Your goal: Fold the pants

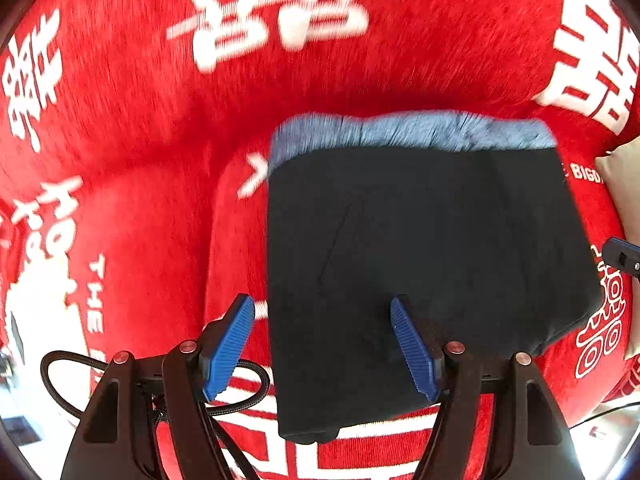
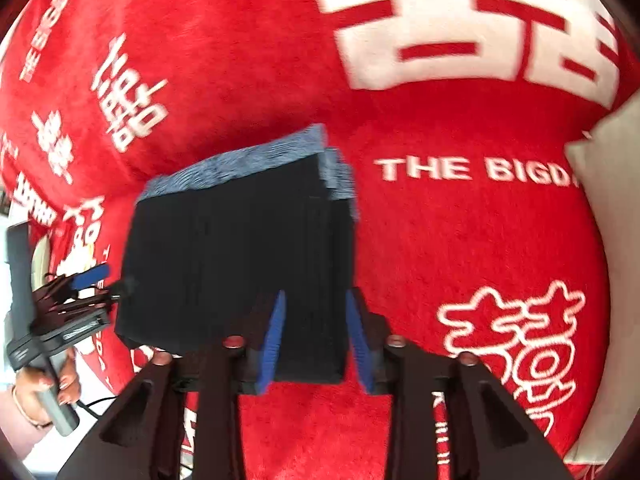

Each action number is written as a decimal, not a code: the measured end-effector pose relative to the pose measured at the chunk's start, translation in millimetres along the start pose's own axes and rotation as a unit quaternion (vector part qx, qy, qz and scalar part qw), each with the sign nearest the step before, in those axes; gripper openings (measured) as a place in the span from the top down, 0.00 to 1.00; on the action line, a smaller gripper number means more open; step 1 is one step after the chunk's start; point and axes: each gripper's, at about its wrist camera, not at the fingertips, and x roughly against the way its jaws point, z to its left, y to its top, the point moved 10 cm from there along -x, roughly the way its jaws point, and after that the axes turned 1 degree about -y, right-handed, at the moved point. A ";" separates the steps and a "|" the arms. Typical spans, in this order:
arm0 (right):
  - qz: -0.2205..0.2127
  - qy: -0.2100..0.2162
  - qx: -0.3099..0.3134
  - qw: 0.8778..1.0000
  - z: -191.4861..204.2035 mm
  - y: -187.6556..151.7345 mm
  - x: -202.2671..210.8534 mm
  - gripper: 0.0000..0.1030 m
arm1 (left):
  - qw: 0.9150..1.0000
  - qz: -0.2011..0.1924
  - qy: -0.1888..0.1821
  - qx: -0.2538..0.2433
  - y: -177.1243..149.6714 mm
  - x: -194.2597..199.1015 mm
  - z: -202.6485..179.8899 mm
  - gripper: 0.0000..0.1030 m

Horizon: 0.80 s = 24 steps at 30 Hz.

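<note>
Right gripper (image 2: 314,340) is nearest the lens: jaws partly closed, straddling the near right corner of the folded pants (image 2: 240,264), blue pads close to the cloth on both sides; can't confirm from the blur whether they actually pinch it. Left gripper (image 1: 322,344) has its jaws wide apart, holding nothing, one pad over the pants' near left edge, the other over the red blanket (image 1: 132,128). Pants sit as a compact dark rectangle on the blanket, blue waistband (image 1: 412,132) at the far edge, layers stacked, looks near done. Risks: if the right jaws are only half on, a lift or drag peels the top layer and fans the stack open at that corner, where layers already show staggered in the right view. The plush blanket is soft and lumpy, so a sideways pull likely skews the rectangle rather than sliding it. The left jaws could snag blanket pile with the edge if they close where they sit. Beige cushion (image 2: 608,184) lies well to the right, not a factor.
</note>
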 end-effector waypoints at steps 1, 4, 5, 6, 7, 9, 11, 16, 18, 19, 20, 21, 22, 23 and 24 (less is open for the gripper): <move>0.007 0.001 0.008 1.000 5.1 -2.2 -5.2 0.72 | 1.000 0.002 -0.005 0.003 -4.5 -3.4 1.0 0.30; 0.035 -0.007 0.019 0.999 15.3 -18.1 -28.5 0.73 | 1.000 0.002 -0.019 0.018 -14.4 -10.3 1.8 0.25; 0.039 -0.018 0.019 0.999 16.3 -23.9 -36.0 0.73 | 0.999 0.007 -0.027 0.026 -16.4 -13.0 1.7 0.20; 0.038 -0.024 0.017 0.999 20.5 -26.0 -38.8 0.73 | 0.998 0.016 -0.040 0.035 -17.7 -16.1 2.4 0.20; 0.036 -0.027 0.014 0.999 19.9 -28.8 -40.4 0.73 | 0.998 0.018 -0.046 0.043 -20.6 -18.4 3.2 0.20; 0.034 -0.028 0.000 0.999 17.1 -33.4 -41.7 0.73 | 0.998 0.014 -0.048 0.046 -23.8 -19.7 4.0 0.18; 0.032 -0.034 -0.003 0.999 15.8 -36.8 -42.5 0.73 | 0.998 0.013 -0.051 0.047 -25.0 -20.3 4.6 0.18; 0.029 -0.069 0.015 0.997 23.6 -39.6 -44.1 0.73 | 0.997 0.019 -0.049 0.056 -23.6 -31.4 14.9 0.10; 0.030 -0.073 0.013 0.997 25.0 -37.3 -44.2 0.73 | 0.996 0.021 -0.054 0.062 -24.8 -32.7 17.5 0.10; 0.031 -0.074 0.011 0.997 25.2 -37.5 -44.2 0.73 | 0.996 0.021 -0.055 0.064 -25.2 -33.5 19.3 0.10; 0.034 -0.075 0.010 0.997 25.6 -37.6 -44.6 0.73 | 0.996 0.022 -0.055 0.065 -26.0 -33.9 20.4 0.10; 0.035 -0.076 0.009 0.996 26.6 -37.9 -45.1 0.73 | 0.996 0.022 -0.055 0.065 -26.7 -34.0 21.6 0.10; 0.036 -0.078 0.010 0.996 27.3 -37.8 -45.3 0.73 | 0.996 0.022 -0.054 0.065 -26.3 -33.8 21.3 0.10; 0.036 -0.080 0.011 0.996 24.0 -41.9 -42.7 0.73 | 0.996 0.022 -0.052 0.064 -24.6 -33.4 19.4 0.10; 0.037 -0.083 0.012 0.996 25.7 -41.7 -43.9 0.73 | 0.996 0.022 -0.051 0.063 -22.6 -33.8 18.2 0.10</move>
